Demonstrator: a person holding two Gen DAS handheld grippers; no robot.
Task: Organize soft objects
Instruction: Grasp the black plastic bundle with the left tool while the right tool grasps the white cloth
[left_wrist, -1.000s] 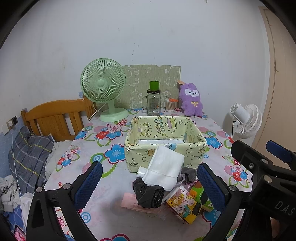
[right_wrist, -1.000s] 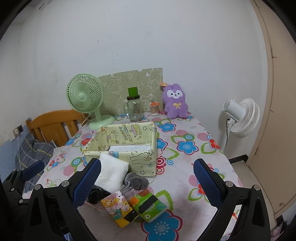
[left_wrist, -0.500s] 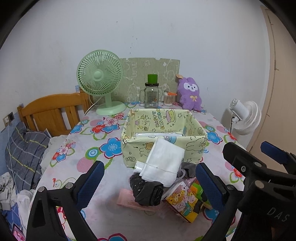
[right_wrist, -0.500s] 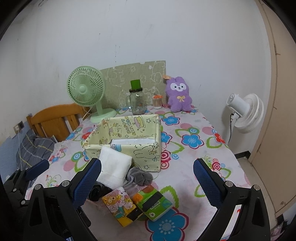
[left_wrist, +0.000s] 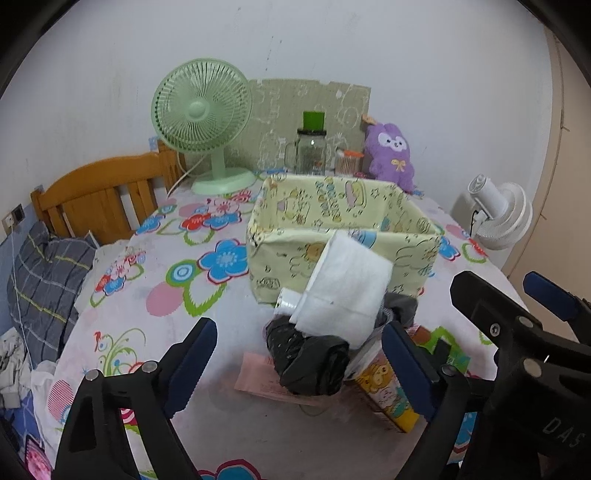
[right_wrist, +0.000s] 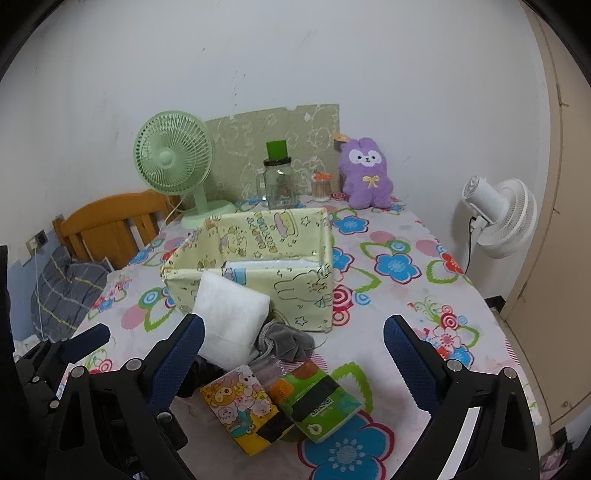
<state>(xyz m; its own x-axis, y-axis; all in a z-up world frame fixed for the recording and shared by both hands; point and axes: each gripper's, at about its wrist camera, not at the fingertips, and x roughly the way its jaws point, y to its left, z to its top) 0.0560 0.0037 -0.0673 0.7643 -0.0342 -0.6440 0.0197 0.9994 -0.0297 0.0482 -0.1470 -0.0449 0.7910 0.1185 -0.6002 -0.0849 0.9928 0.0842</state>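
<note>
White padding, a folded soft pack (left_wrist: 345, 286), lies on top of the pile just in front of the yellow fabric bin (left_wrist: 343, 236), leaning against the bin's near wall. Beneath it you find a black bundle (left_wrist: 312, 360), a grey cloth (right_wrist: 286, 338), and two tissue packs: the cartoon-print pack (right_wrist: 240, 404) and the green pack (right_wrist: 319, 400), lying side by side and touching. The bin already holds one flat pale package; the rest of the pile is still outside it, so you are at the approach step of the sorting. Your left gripper (left_wrist: 299, 365) has its jaws spread wide and empty, framing the black bundle at 12 o'clock. Your right gripper (right_wrist: 293, 356) is likewise wide apart and empty, with the tissue packs at 6 o'clock between its fingers and the bin at 12 o'clock. For the next move, lower one gripper onto the topmost white pack, close on a folded edge, then lift it over the near wall. Expect the pack to sag and the items under it to shift.
</note>
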